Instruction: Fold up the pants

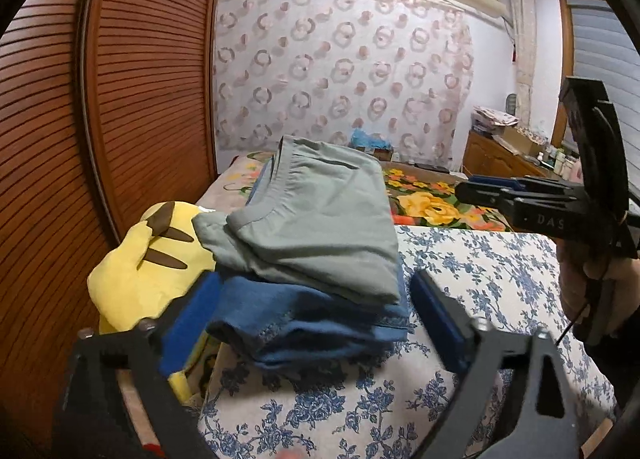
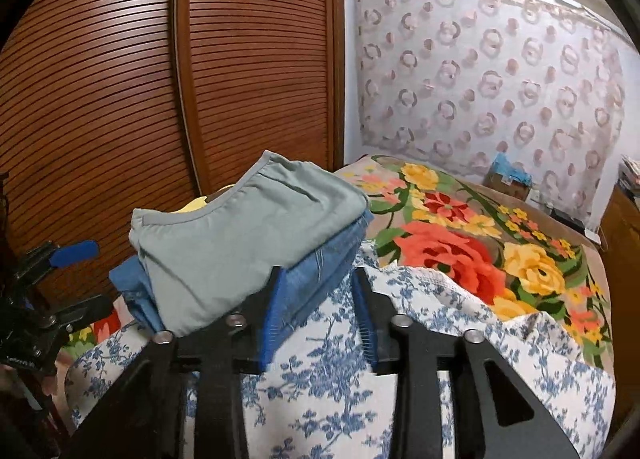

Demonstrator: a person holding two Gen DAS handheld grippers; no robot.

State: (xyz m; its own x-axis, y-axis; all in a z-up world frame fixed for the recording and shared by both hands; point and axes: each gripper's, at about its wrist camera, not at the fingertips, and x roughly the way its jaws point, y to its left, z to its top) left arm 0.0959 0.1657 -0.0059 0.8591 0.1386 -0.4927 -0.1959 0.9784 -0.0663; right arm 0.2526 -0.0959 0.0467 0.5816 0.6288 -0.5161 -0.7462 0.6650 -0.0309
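pants [image 1: 320,219] folded, on jeans [image 1: 312,323] on bed [image 1: 480,279], 12 o'clock | left tongs [image 1: 316,323] released, astride stack | right tongs [image 2: 316,307] released | risk: nudge could topple the stack

grey-green pants [image 1: 320,219], folded, atop blue garment [image 1: 312,323]

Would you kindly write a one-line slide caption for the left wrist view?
Open left gripper facing folded grey-green pants stacked on folded blue pants, beside a yellow plush toy on the bed.

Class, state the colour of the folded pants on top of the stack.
Pale grey-green pants, clearest in the left wrist view.
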